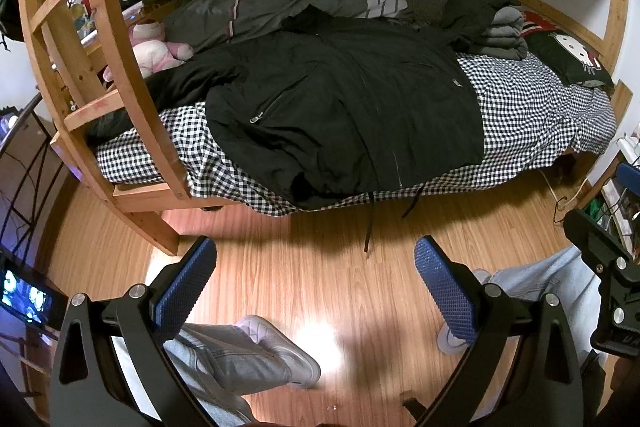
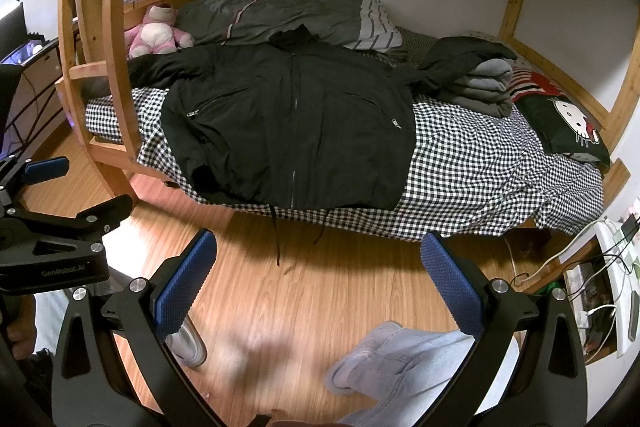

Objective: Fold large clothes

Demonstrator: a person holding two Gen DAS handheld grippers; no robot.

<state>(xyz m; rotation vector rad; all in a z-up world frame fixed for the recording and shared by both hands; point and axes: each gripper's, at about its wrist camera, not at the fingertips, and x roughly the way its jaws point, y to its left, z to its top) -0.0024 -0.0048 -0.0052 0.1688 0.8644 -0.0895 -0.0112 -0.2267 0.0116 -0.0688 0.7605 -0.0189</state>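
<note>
In the left wrist view, a large black zip-front jacket (image 1: 344, 107) is seen spread flat across the middle of the frame, on a bed covered with a black-and-white checked sheet (image 1: 532, 115). Its hem hangs slightly over the near bed edge, with two drawcords dangling toward the wooden plank floor (image 1: 304, 267). The left tongs (image 1: 316, 291) are held wide apart at the bottom of the frame, over the floor, and nothing is gripped. For a clean fold, a sleeve or a hem corner should probably be taken first, with the cloth pinched deep between the blue pads. The jacket's sleeve at centre left is partly hidden behind a curved wooden ladder frame (image 1: 116, 67).

In the right wrist view, the jacket (image 2: 288, 123) lies at centre, zipper closed and facing up. The right tongs (image 2: 320, 283) are likewise spread wide and empty, well apart from the garment. The sleeve at the right is lost beneath a stack of folded grey clothes (image 2: 480, 83), so its lie cannot be judged. The left tongs (image 2: 60, 187) are cut off at the left edge.
</note>
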